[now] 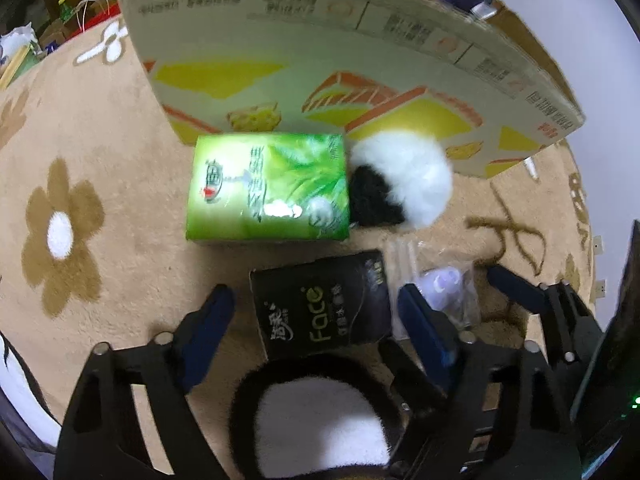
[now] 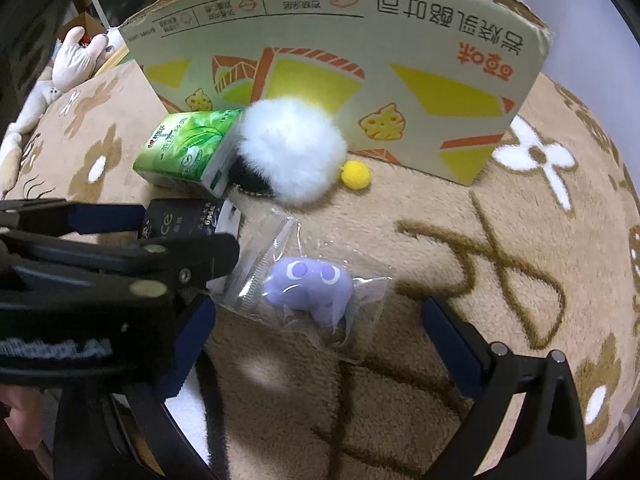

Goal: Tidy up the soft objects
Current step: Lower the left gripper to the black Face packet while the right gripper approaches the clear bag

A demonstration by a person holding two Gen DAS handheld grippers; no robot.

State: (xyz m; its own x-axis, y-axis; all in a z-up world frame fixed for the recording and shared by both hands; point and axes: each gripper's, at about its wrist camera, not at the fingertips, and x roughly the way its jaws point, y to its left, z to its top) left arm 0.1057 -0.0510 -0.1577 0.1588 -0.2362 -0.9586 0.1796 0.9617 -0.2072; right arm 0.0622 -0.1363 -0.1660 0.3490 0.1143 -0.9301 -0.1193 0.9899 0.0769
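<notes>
My left gripper (image 1: 316, 312) is open around a black "Face" tissue pack (image 1: 324, 304), which also shows in the right wrist view (image 2: 188, 220). Beyond it lie a green tissue pack (image 1: 268, 188) (image 2: 184, 148) and a white-and-black fluffy pompom (image 1: 404, 180) (image 2: 292, 152). My right gripper (image 2: 320, 324) is open around a purple soft toy in a clear bag (image 2: 308, 288) (image 1: 440, 284). A small yellow ball (image 2: 355, 174) lies by the box. A black-and-white plush piece (image 1: 316, 420) sits under my left gripper.
A large cardboard box (image 2: 400, 60) (image 1: 320, 40) stands behind the objects on a tan flower-patterned carpet (image 2: 520, 240). A pale plush toy (image 2: 72, 60) lies at the far left. The left gripper's body (image 2: 100, 280) crosses the right wrist view.
</notes>
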